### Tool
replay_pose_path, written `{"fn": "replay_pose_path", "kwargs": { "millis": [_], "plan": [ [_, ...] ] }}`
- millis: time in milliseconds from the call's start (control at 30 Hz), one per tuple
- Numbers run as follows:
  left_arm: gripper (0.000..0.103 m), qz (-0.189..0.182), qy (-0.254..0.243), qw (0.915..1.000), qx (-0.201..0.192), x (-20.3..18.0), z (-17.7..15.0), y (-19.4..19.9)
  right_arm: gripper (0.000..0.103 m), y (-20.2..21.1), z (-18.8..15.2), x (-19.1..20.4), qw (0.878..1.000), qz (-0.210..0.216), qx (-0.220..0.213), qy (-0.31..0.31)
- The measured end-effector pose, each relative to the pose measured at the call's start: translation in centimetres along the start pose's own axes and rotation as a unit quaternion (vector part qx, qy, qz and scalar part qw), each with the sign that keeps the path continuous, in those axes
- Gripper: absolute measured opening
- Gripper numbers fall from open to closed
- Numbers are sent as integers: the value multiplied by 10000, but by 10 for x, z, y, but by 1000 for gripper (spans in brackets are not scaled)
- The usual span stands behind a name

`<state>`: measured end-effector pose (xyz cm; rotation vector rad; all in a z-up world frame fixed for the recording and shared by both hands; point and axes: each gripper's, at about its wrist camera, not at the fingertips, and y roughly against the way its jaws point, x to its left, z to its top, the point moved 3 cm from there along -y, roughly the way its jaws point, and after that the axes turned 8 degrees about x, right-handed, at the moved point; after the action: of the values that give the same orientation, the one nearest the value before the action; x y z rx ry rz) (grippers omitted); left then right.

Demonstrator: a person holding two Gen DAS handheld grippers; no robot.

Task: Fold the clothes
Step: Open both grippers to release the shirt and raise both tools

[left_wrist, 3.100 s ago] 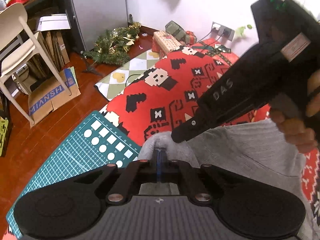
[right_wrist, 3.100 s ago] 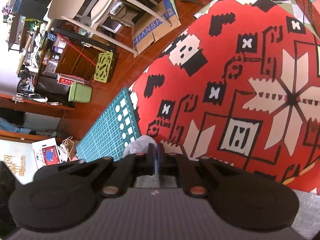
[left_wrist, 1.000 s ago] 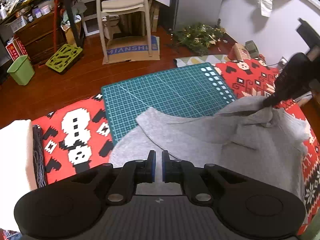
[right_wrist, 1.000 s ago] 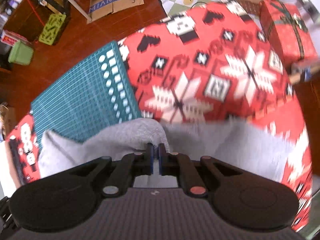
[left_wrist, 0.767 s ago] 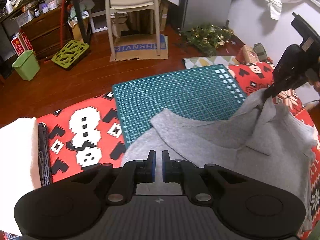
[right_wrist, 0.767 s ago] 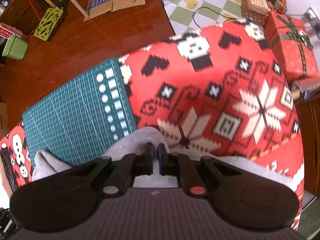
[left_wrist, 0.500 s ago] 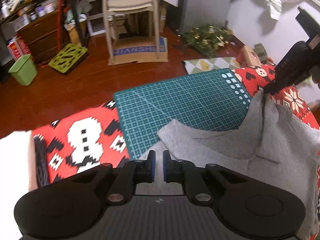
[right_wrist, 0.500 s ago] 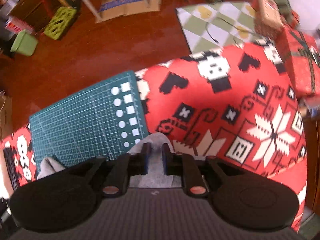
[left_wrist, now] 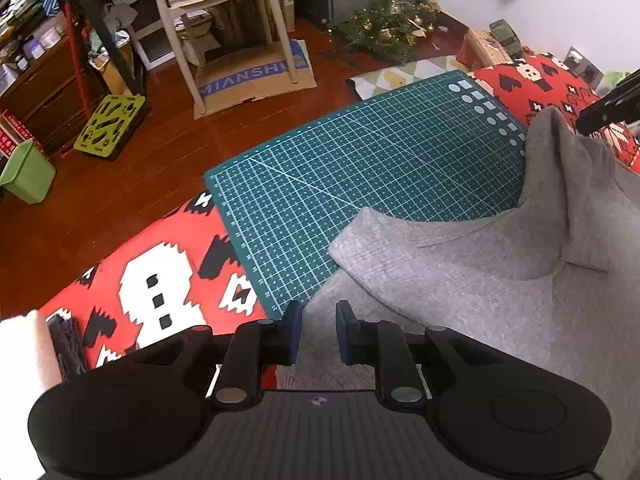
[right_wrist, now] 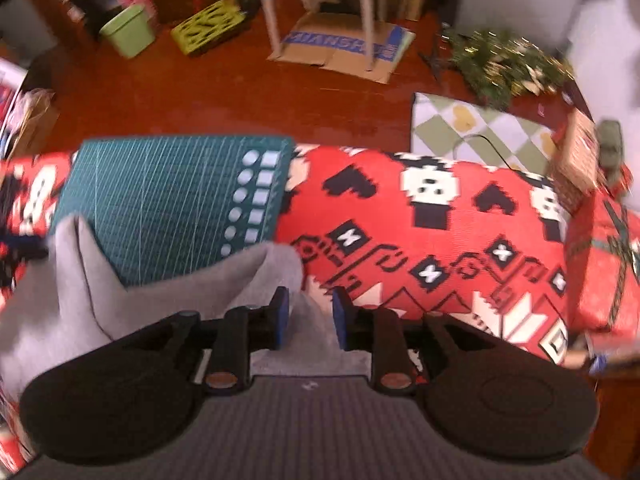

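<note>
Near: left gripper (left_wrist: 318, 330) w/ jaws opening, grey garment (left_wrist: 460, 280) between pads but not pinched. Right gripper (right_wrist: 308, 316) likewise opening, letting go of cloth. Garment lies rumpled on red blanket (left_wrist: 160, 272), partly over green mat (left_wrist: 360, 168) farther out. Step looks like release after a fold; next needs re-grip on an edge & smoothing.
</note>
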<state>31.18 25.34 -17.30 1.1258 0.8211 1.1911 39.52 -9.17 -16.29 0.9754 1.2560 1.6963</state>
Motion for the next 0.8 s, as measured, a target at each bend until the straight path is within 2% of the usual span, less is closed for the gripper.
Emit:
{"fn": "replay_pose_path", "kwargs": {
  "millis": [100,167,267,300,333,367,500,600,700,800],
  "plan": [
    [18,-54,-110,9999,31,-5,3,-4,26,-16,-2,0,9999,-104,8,133],
    [17,-62,-193,9998,57,-10,4,-7,26,-26,-1,-3,10000,0,47,-4],
    [2,-97,-258,9996,61,-17,4,-10,26,-34,0,-7,9991,281,87,-316],
    [1,-44,-251,9997,49,-19,4,-10,25,-36,0,-7,9985,357,98,-392],
    [0,-24,-184,9998,42,-19,4,-10,12,-36,0,-6,9983,388,89,-433],
    [0,-35,-38,10000,38,-17,5,-10,5,-36,0,-5,9981,400,70,-462],
    [0,71,510,9985,-161,-6,12,-3,3,-32,5,-8,9953,448,-200,-841],
    [0,287,722,9963,-364,7,24,3,3,-29,12,-10,9929,446,-372,-1039],
    [0,412,915,9942,-388,23,37,0,3,-32,19,-11,9933,338,-364,-1045],
    [0,278,914,9948,-357,27,41,1,5,-33,20,-8,9960,222,-288,-815]
  ]
}}
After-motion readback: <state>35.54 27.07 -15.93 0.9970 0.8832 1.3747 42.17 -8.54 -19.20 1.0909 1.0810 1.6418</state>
